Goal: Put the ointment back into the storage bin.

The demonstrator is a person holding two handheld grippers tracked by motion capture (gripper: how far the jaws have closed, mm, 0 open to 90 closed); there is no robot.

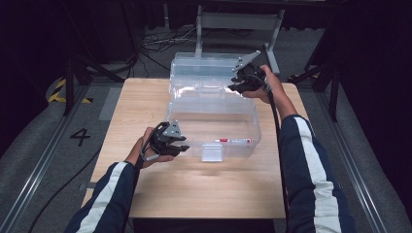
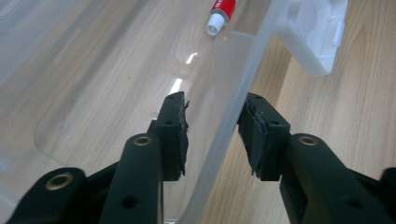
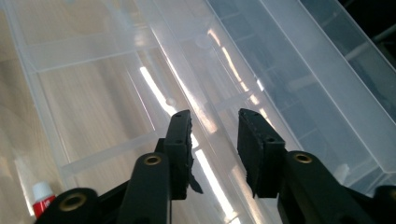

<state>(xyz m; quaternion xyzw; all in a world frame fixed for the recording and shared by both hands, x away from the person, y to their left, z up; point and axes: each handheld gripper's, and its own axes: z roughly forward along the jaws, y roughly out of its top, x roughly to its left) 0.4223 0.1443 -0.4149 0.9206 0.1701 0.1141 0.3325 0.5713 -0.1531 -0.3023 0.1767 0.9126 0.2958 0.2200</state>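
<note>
On a light wooden table [image 1: 204, 189] in a dark room, both tongs straddle the clear box's [image 1: 214, 121] walls, unclenched.

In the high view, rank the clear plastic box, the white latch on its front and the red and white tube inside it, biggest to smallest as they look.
1. Clear plastic box, by far the largest.
2. and 3. White latch and red and white tube: too alike to rank. The tube looks longer but thinner, the latch shorter but broader.

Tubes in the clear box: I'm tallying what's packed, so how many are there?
1. A red tube with a white cap lies on the floor of the clear box, along its near wall by the latch. Glare on the plastic could hide others.
</note>
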